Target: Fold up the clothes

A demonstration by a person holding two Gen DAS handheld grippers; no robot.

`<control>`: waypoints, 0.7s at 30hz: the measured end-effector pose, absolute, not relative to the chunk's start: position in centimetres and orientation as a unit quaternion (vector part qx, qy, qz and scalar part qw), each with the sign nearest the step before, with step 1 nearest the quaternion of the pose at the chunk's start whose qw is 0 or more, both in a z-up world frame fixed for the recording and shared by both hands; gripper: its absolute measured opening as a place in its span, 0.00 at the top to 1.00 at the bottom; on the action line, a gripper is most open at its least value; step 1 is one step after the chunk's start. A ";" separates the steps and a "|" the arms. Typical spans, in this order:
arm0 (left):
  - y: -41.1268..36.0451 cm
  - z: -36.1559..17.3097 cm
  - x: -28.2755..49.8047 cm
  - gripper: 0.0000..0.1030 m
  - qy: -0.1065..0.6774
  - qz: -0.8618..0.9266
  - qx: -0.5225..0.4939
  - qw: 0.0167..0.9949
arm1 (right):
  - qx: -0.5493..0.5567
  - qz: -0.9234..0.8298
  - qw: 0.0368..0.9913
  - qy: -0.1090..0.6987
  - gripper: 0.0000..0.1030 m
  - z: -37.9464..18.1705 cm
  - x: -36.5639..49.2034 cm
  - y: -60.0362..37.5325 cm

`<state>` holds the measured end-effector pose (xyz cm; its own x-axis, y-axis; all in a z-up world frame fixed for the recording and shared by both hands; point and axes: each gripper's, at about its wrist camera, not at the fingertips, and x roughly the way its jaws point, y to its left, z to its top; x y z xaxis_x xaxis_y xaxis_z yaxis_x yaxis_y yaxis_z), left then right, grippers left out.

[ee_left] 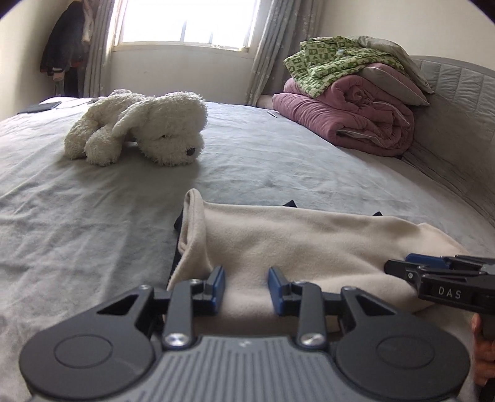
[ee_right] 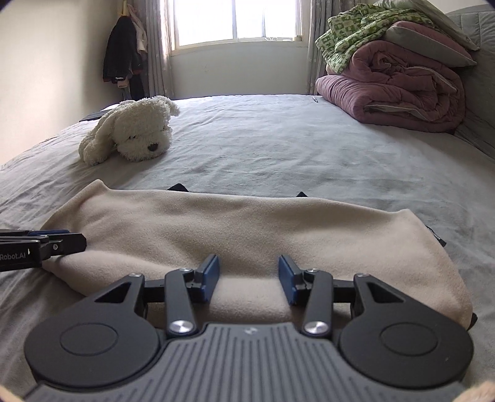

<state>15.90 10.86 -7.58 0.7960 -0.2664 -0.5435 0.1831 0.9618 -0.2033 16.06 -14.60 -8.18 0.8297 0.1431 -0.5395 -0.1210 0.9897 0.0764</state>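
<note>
Two grippers, left gripper (ee_left: 246, 289) and right gripper (ee_right: 249, 278), jaws apart, nothing clamped; cream garment (ee_right: 247, 228) directly ahead under both, long axis crosswise on bed (ee_right: 278, 145).

Daylight pours from the window (ee_left: 185, 23) far ahead of the jaws, blown out to white glare. The bed (ee_left: 263, 154) beyond the jaws is softly lit. Fisheye bending and dark corners frame both views.
</note>
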 end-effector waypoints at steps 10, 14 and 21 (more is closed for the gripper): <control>16.6 -5.6 14.9 0.50 0.384 -0.042 -0.289 0.876 | 0.099 0.067 0.949 0.290 0.41 -5.5 15.0 -16.1; 17.1 -8.4 14.7 0.47 0.418 -0.051 -0.417 0.806 | 0.116 0.074 0.947 0.289 0.40 -5.4 14.9 -16.0; 14.5 -10.8 13.7 0.35 0.331 0.013 -0.519 0.788 | 0.115 0.081 0.944 0.298 0.40 -6.7 14.6 -15.7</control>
<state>13.68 14.49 -10.83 0.7806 -0.3225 -0.5354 -0.3640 0.4617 -0.8089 14.64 -15.68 -6.71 0.8095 0.2208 -0.5441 -0.0840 0.9606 0.2648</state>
